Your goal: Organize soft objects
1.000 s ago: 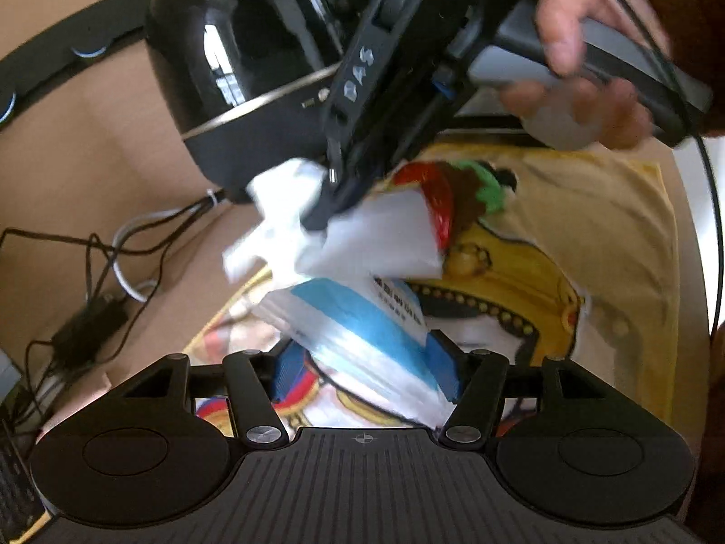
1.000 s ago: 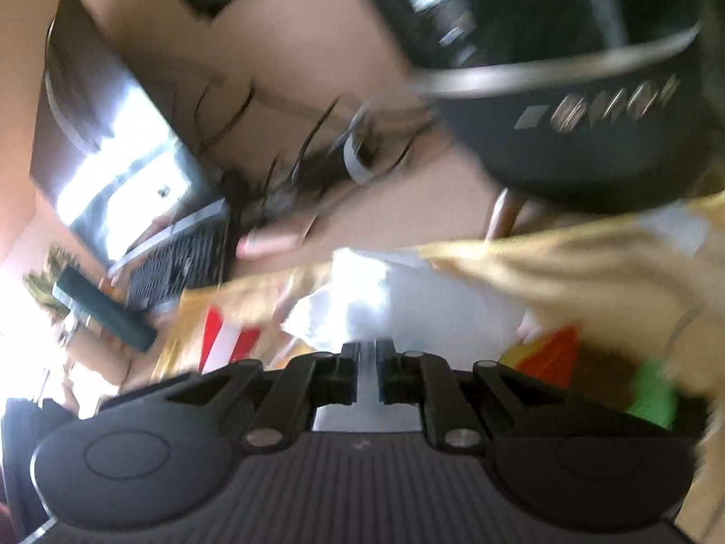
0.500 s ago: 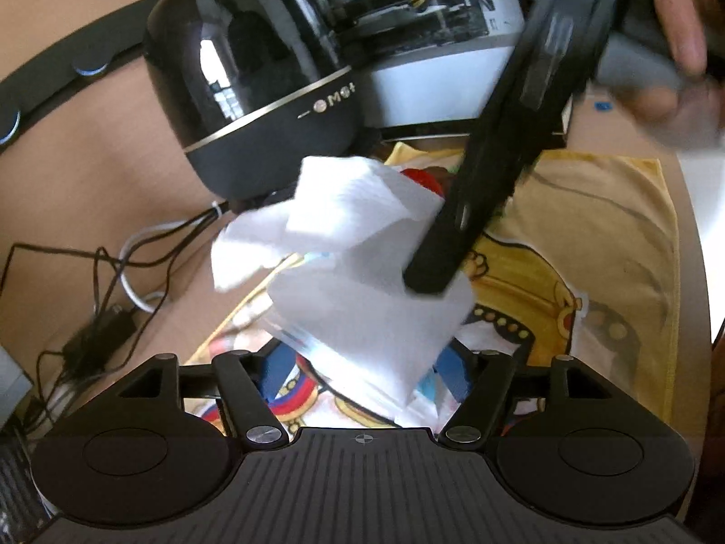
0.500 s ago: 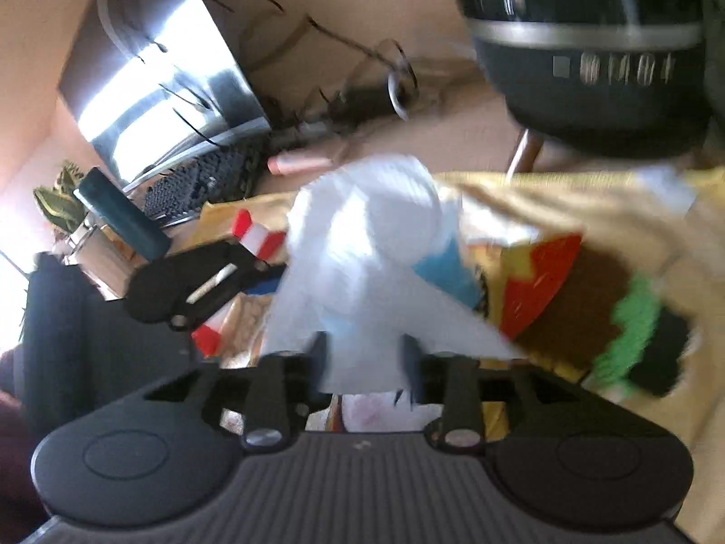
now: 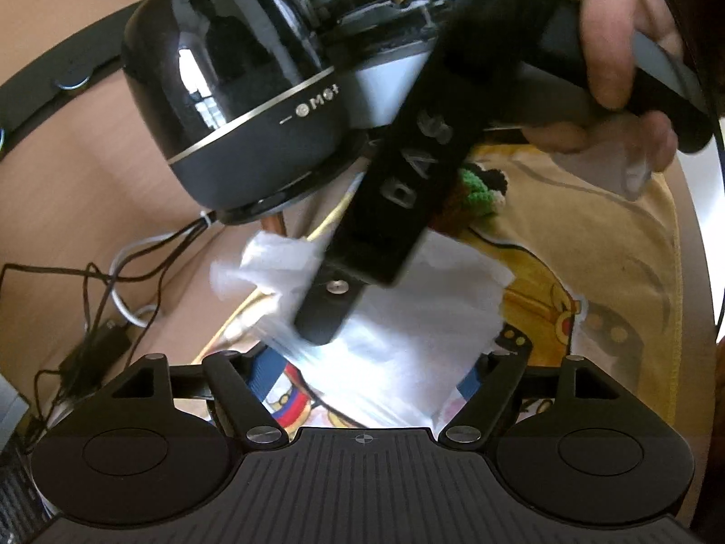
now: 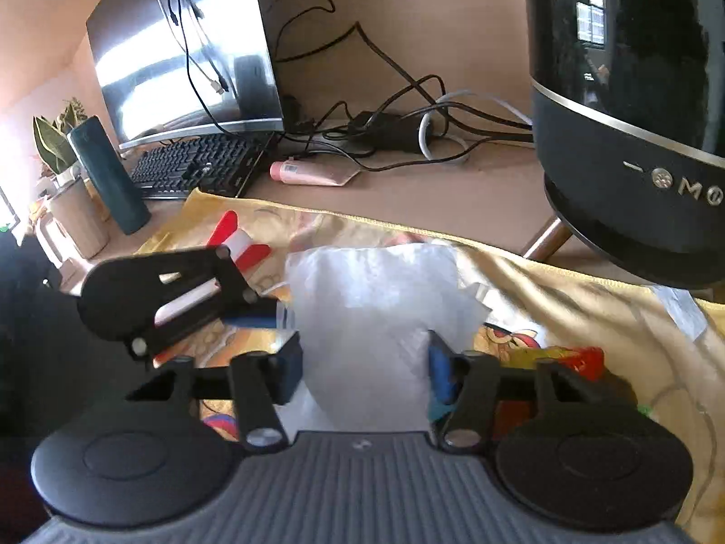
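While the white tissue (image 6: 376, 317) is lying low in the frame on the yellow printed cloth (image 6: 566, 281), the right gripper (image 6: 364, 362) is straddling it with jaws wide. The left gripper (image 5: 369, 374) is also gaping around it, equally near. Farther up, a hand (image 5: 625, 68) is tilting the right tool downward.

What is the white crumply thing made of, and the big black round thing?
The white crumpled sheet looks like thin tissue paper: matte, creased, light glowing through it. The big black rounded appliance seems glossy plastic, mirroring a window, with a thin metallic-looking band.
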`<state>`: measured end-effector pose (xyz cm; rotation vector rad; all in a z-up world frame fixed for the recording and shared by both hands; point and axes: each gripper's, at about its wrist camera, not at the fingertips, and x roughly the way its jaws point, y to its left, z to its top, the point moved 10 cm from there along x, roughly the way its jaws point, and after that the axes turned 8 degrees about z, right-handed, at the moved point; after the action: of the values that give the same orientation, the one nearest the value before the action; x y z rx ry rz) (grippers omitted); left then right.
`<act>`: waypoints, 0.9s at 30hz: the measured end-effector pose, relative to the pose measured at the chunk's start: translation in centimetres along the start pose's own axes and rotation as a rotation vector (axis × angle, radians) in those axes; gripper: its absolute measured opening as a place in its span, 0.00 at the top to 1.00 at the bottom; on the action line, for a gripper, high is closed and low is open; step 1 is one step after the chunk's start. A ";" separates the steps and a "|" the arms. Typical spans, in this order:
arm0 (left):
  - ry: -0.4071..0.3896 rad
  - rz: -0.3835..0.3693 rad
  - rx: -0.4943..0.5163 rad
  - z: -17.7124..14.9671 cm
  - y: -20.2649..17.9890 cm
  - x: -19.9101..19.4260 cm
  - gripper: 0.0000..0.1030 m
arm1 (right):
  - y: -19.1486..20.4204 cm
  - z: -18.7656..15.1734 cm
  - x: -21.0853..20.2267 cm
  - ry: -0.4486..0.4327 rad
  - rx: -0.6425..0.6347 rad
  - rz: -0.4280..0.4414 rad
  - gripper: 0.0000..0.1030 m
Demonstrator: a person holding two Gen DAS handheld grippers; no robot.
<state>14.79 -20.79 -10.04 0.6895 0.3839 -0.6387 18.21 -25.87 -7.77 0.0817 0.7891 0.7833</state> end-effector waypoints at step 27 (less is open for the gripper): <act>0.247 0.239 -0.555 -8.2 11.3 -5.7 0.09 | -1.6 2.7 -2.3 -0.029 0.078 -0.045 0.82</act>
<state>16.98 -6.12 -7.69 0.2726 0.6651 -0.1981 19.95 -27.93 -4.95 0.1441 0.7916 0.7071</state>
